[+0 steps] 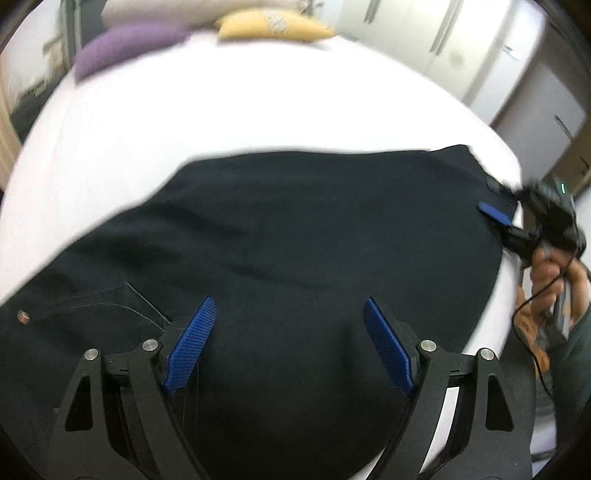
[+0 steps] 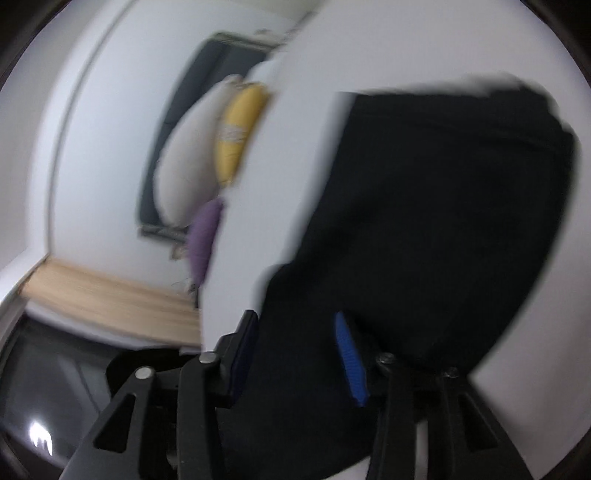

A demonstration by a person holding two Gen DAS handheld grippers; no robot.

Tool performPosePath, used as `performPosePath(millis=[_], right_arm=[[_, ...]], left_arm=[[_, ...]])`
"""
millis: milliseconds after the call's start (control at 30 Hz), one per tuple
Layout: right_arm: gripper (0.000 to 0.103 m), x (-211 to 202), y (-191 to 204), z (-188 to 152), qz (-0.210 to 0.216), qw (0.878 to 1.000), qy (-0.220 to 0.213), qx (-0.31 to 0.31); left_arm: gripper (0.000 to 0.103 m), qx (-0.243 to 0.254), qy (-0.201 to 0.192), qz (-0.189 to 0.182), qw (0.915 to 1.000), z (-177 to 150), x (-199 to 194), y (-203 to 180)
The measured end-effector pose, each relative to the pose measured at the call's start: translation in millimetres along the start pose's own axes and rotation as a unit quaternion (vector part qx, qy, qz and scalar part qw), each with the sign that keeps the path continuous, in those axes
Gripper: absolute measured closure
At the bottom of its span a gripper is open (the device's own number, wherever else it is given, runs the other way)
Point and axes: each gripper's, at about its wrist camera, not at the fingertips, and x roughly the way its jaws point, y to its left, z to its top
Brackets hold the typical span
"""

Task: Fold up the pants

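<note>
A white bed (image 1: 258,103) carries the black pants (image 1: 295,229), which lie spread across its near half and reach its right edge, with a white pillow (image 2: 184,166), a yellow cushion (image 1: 269,24) and a purple cushion (image 1: 122,46) at the far end. The left gripper (image 1: 286,321) sits over the near part of the cloth, jaws spread wide with fabric between them and not pinched. The right gripper (image 2: 295,343) is at the pants' right edge, jaws apart with cloth between them; blur hides whether they grip.
</note>
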Motion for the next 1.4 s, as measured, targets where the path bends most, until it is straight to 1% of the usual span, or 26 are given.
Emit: performPosePath(millis=[33, 67, 100, 133, 167, 200, 233, 267, 333, 367, 467, 500, 567, 667, 700, 767, 867, 1033, 1133, 1200, 1233, 1267, 1300, 1333, 1367, 1400], right_arm=[[0.103, -5.2, -14.1, 3.9, -0.002, 1.000, -0.006, 0.019], [0.103, -19.7, -29.7, 8.4, 0.002, 0.999, -0.026, 0.037], [0.103, -27.4, -34.1, 4.1, 0.004, 0.998, -0.048, 0.042], [0.103, -42.8, -39.1, 6.6, -0.006, 0.997, -0.069, 0.044], [0.103, -56.0, -42.4, 8.0, -0.016, 0.995, -0.089, 0.046], [0.100, -76.3, -48.5, 8.4, -0.020, 0.992, -0.108, 0.056], [0.090, -90.4, -52.6, 14.3, -0.022, 0.990, -0.123, 0.066], [0.065, -111.4, -54.3, 13.2, -0.028, 0.986, -0.144, 0.074], [0.045, -133.4, -55.5, 6.7, -0.020, 0.982, -0.176, 0.072], [0.043, -140.9, -54.5, 5.7, -0.009, 0.981, -0.180, 0.073], [0.042, -129.2, -52.9, 8.6, -0.006, 0.984, -0.155, 0.083], [0.042, -114.0, -50.5, 9.1, -0.006, 0.985, -0.145, 0.091], [0.042, -111.9, -57.9, 12.1, -0.009, 0.988, -0.126, 0.093], [0.042, -99.7, -58.7, 13.0, -0.010, 0.988, -0.120, 0.094], [0.042, -102.9, -61.6, 15.4, -0.003, 0.988, -0.120, 0.098], [0.042, -89.5, -58.6, 25.7, 0.002, 0.989, -0.114, 0.098], [0.042, -73.6, -54.4, 32.0, -0.001, 0.991, -0.102, 0.090], [0.042, -59.7, -58.2, 41.5, 0.017, 0.990, -0.097, 0.098], [0.042, -56.5, -56.4, 43.4, 0.012, 0.992, -0.094, 0.088], [0.046, -51.0, -51.5, 46.5, 0.007, 0.993, -0.090, 0.078], [0.054, -46.2, -48.2, 48.2, 0.003, 0.994, -0.086, 0.072], [0.066, -45.7, -49.3, 46.5, -0.001, 0.994, -0.082, 0.069], [0.072, -38.6, -48.5, 48.5, -0.007, 0.995, -0.076, 0.068], [0.082, -36.7, -50.9, 46.4, -0.013, 0.995, -0.073, 0.068], [0.091, -34.4, -53.8, 45.3, -0.019, 0.995, -0.074, 0.069], [0.092, -31.6, -57.3, 44.9, -0.019, 0.994, -0.075, 0.074]], left_arm=[[0.021, -0.015, 0.009, 0.002, 0.9998, -2.4, 6.9, 8.3], [0.022, -0.023, 0.006, -0.008, 0.9997, -7.1, 8.9, 15.6], [0.022, -0.023, -0.008, -0.024, 0.9994, -12.2, 5.7, 20.0], [0.022, -0.016, -0.017, -0.031, 0.9992, -18.7, -0.1, 21.5], [0.022, -0.008, -0.021, -0.026, 0.9994, -24.0, -4.9, 21.0], [0.021, -0.005, -0.025, -0.010, 0.9996, -29.6, -9.4, 21.1], [0.021, -0.006, -0.023, 0.004, 0.9997, -33.2, -10.8, 20.4], [0.021, -0.018, -0.021, 0.013, 0.9995, -39.9, -15.9, 24.0], [0.021, -0.033, -0.032, -0.001, 0.9989, -45.7, -29.4, 23.7], [0.021, -0.040, -0.038, -0.005, 0.9984, -45.5, -35.1, 22.5], [0.021, -0.036, -0.042, -0.014, 0.9984, -33.0, -35.5, 11.3], [0.021, -0.032, -0.042, -0.020, 0.9984, -24.8, -33.6, 3.8], [0.021, -0.021, -0.047, -0.030, 0.9982, -15.3, -31.8, -14.4], [0.021, -0.001, -0.052, -0.042, 0.9977, 9.1, -23.3, -38.2], [0.021, 0.005, -0.051, -0.045, 0.9977, 15.5, -17.7, -45.8], [0.021, 0.004, -0.037, -0.049, 0.9981, 28.6, -2.8, -55.6], [0.021, -0.018, -0.005, -0.047, 0.9987, 31.0, 28.6, -53.3], [0.021, 0.005, -0.012, -0.026, 0.9996, 22.2, 36.5, -60.6], [0.021, -0.002, -0.009, -0.031, 0.9995, 20.7, 41.5, -61.0], [0.021, -0.001, -0.012, -0.031, 0.9995, 18.6, 39.3, -57.7], [0.021, 0.000, -0.013, -0.030, 0.9995, 18.4, 39.8, -58.8], [0.021, 0.000, -0.014, -0.031, 0.9994, 18.4, 40.4, -59.5], [0.021, -0.002, -0.015, -0.033, 0.9993, 18.4, 40.8, -59.4], [0.021, -0.003, -0.016, -0.036, 0.9992, 7.3, 37.3, -46.6], [0.021, -0.006, -0.017, -0.040, 0.9991, 6.3, 37.9, -44.4], [0.021, -0.009, -0.017, -0.043, 0.9989, 5.0, 38.4, -42.1]])
